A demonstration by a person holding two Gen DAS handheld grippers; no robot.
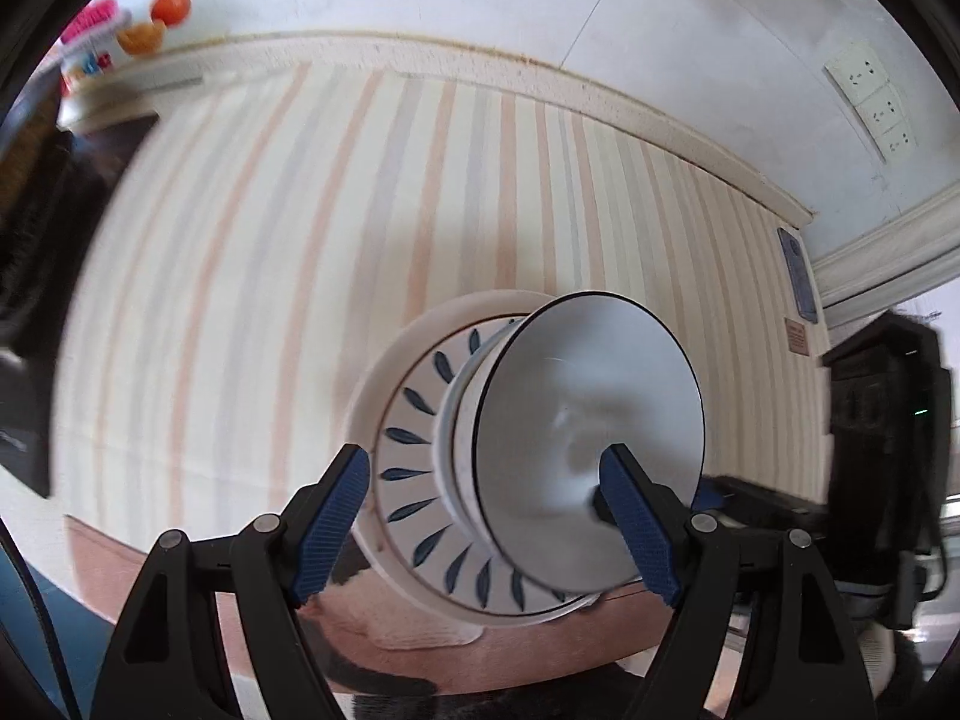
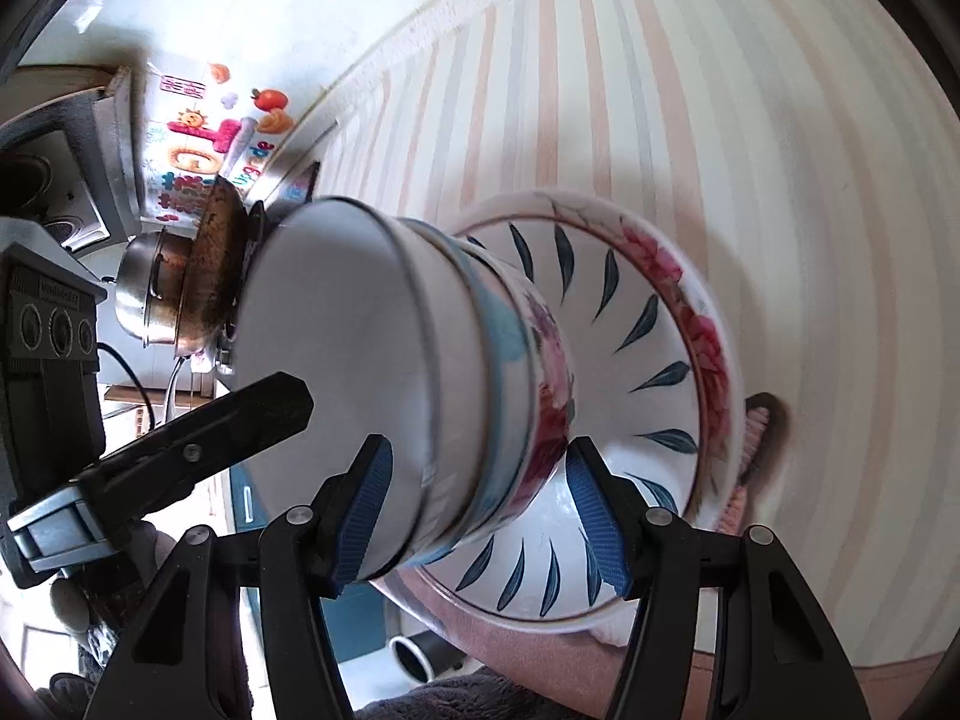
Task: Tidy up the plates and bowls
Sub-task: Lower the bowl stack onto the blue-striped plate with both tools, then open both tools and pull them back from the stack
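Note:
A stack of bowls [image 2: 432,372] stands on a blue-leaf plate [image 2: 648,324], which lies on a pink-flower plate [image 2: 708,324] on the striped tablecloth. The top bowl [image 1: 588,420] is white with a dark rim. In the left wrist view the leaf plate [image 1: 414,450] lies on a wide white plate [image 1: 372,396]. My left gripper [image 1: 486,516] is open; its right finger [image 1: 636,516] lies across the top bowl's inside. My right gripper [image 2: 477,510] is open around the foot of the bowl stack. The left gripper's finger [image 2: 240,420] shows in the right wrist view.
The striped tablecloth [image 1: 300,240] covers the table up to a tiled wall with sockets [image 1: 870,102]. A pan and a steel pot [image 2: 180,288] stand on a stove at the left. A brush [image 2: 756,438] lies beyond the plates. Black equipment [image 1: 882,420] stands at the right.

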